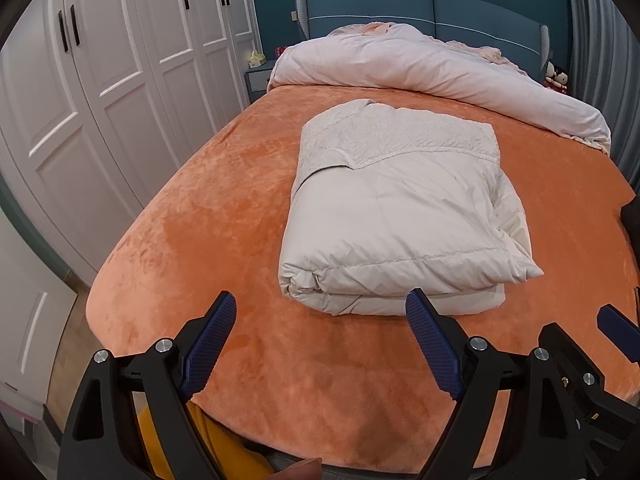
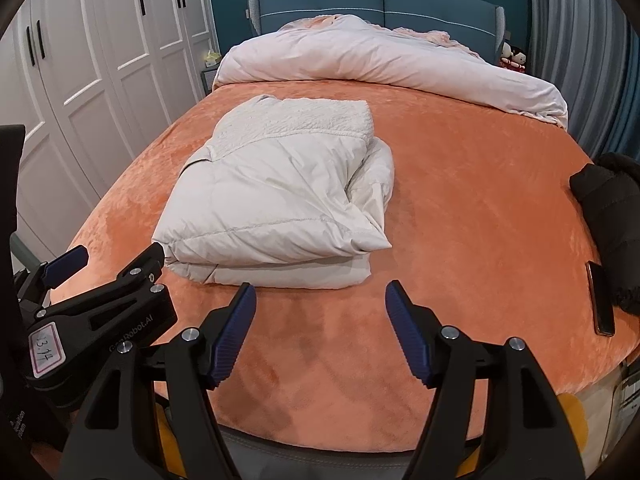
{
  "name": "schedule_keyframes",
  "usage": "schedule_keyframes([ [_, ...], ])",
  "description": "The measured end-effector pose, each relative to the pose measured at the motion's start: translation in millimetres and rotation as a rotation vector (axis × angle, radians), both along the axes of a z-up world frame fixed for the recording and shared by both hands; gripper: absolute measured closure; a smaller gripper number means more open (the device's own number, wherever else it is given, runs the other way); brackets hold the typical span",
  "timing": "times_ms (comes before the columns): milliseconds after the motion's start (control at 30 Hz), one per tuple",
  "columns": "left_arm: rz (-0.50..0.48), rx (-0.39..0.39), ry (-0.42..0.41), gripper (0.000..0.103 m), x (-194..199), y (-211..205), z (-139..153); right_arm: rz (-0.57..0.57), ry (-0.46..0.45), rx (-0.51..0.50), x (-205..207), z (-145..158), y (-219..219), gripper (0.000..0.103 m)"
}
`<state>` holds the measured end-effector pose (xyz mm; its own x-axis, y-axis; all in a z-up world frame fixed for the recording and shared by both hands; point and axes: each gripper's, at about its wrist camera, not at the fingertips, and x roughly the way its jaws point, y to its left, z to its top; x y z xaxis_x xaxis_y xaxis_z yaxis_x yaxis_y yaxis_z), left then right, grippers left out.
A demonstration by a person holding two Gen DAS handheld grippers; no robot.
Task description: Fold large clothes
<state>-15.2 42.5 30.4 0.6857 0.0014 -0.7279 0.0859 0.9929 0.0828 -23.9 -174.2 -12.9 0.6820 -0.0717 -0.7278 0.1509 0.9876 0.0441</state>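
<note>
A cream padded coat point(image 1: 400, 216) lies folded into a thick rectangle on the orange bedspread point(image 1: 224, 216), its quilted lining turned up along the far edge. In the right wrist view the same coat point(image 2: 276, 204) sits left of centre. My left gripper point(image 1: 320, 308) hovers just short of the bundle's near edge, jaws wide apart with nothing between them. The right gripper point(image 2: 320, 300) is also open and empty, a little nearer than the coat's front right corner. In the right wrist view the left gripper point(image 2: 108, 260) shows at the left edge.
A pale pink duvet point(image 1: 432, 68) is heaped along the blue headboard point(image 1: 424, 8). White wardrobe doors point(image 1: 100, 80) line the left. On the bed's right edge lie a black garment point(image 2: 612, 216) and a phone point(image 2: 600, 298).
</note>
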Motion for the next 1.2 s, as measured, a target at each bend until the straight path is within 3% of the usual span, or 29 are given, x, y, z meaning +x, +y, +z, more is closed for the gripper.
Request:
schedule_keyframes([
  [1200,0.014,0.023,0.002,0.022,-8.7,4.0,-9.4,-0.028,0.001,-0.027,-7.6,-7.5,11.3,0.038],
])
